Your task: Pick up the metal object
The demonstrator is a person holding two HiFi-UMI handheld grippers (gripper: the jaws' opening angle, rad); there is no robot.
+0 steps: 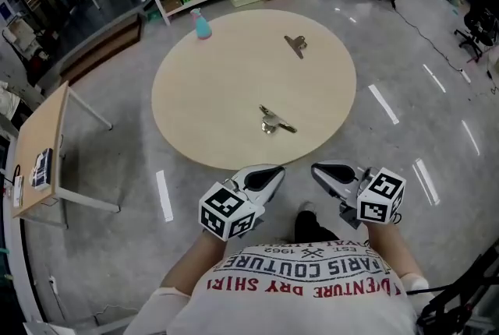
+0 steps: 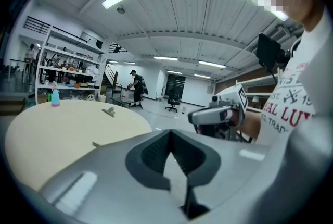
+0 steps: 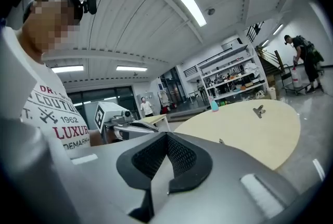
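As far as I can judge, the task has not begun. The metal object [image 1: 274, 121] lies untouched on the round table [image 1: 195, 107], a little below the middle of the frame. A second metal clip [image 1: 295, 44] lies above it, nearer the far edge. The left claw [image 1: 270, 172] and the right claw [image 1: 323, 170] are both closed and empty, low in the frame and off the table. Approaching, opening and grasping are all left to do. The person's shirt [image 1: 312, 279] reads "1962", "COUTURE" and "DRY SHIRT".
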